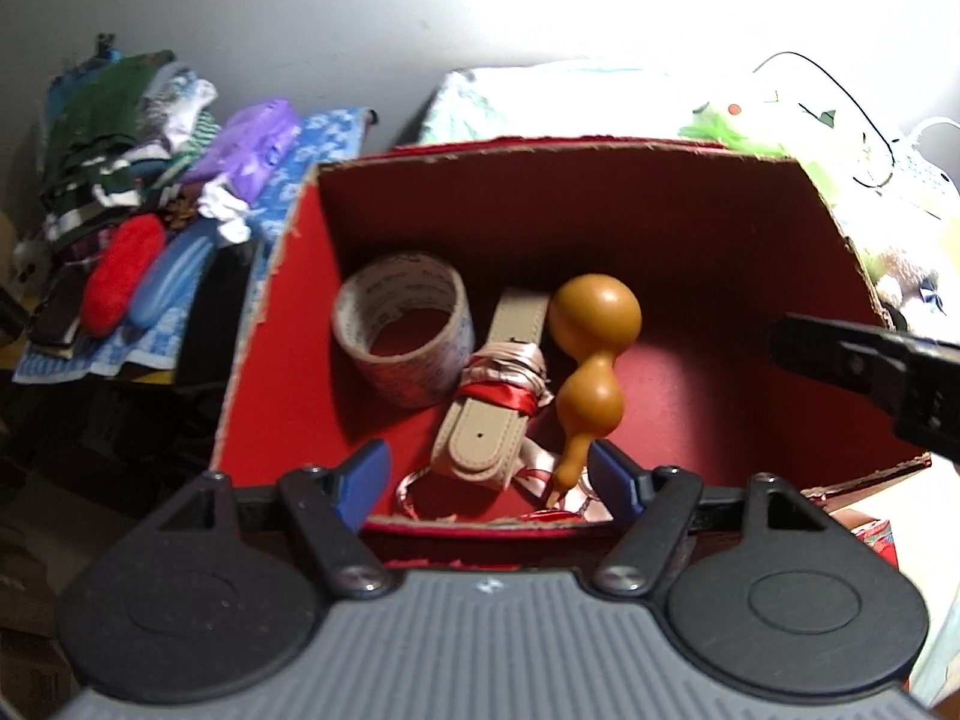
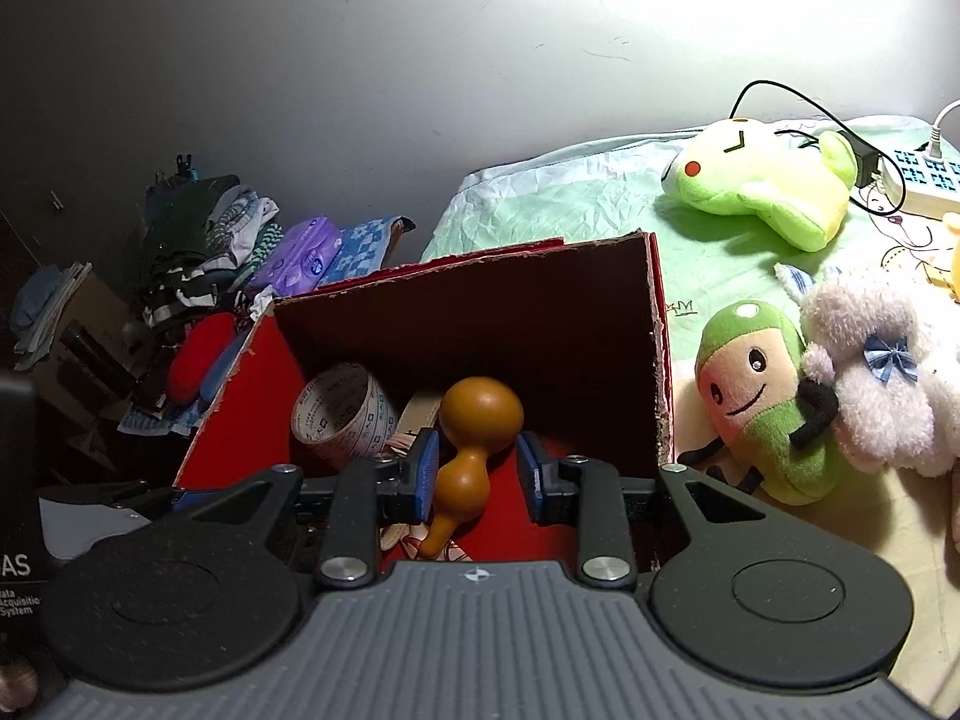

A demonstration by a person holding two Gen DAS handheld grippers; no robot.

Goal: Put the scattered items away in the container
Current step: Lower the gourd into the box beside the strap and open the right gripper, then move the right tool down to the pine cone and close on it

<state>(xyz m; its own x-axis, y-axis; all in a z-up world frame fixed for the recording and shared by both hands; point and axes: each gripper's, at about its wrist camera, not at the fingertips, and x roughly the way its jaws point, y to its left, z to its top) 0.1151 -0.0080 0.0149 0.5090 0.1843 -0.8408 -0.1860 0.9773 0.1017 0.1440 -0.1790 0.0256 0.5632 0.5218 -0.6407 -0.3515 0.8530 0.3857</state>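
A red cardboard box [image 1: 270, 324] stands open in front of both grippers. Inside lie a roll of printed tape [image 1: 405, 333], a beige strap bundle tied with red ribbon [image 1: 492, 414] and an orange-brown gourd [image 1: 591, 360]. My left gripper [image 1: 489, 474] is open at the box's near rim, empty. My right gripper [image 2: 477, 471] is open above the box [image 2: 660, 372], its blue pads either side of the gourd [image 2: 477, 426] without squeezing it. The tape [image 2: 345, 420] shows left of it.
A pile of clothes, a purple packet [image 1: 258, 144], a red pouch [image 1: 123, 273] and a blue case [image 1: 171, 276] lie left of the box. Plush toys [image 2: 762, 408] [image 2: 762, 180] and a power strip [image 2: 924, 174] lie on the bed to the right.
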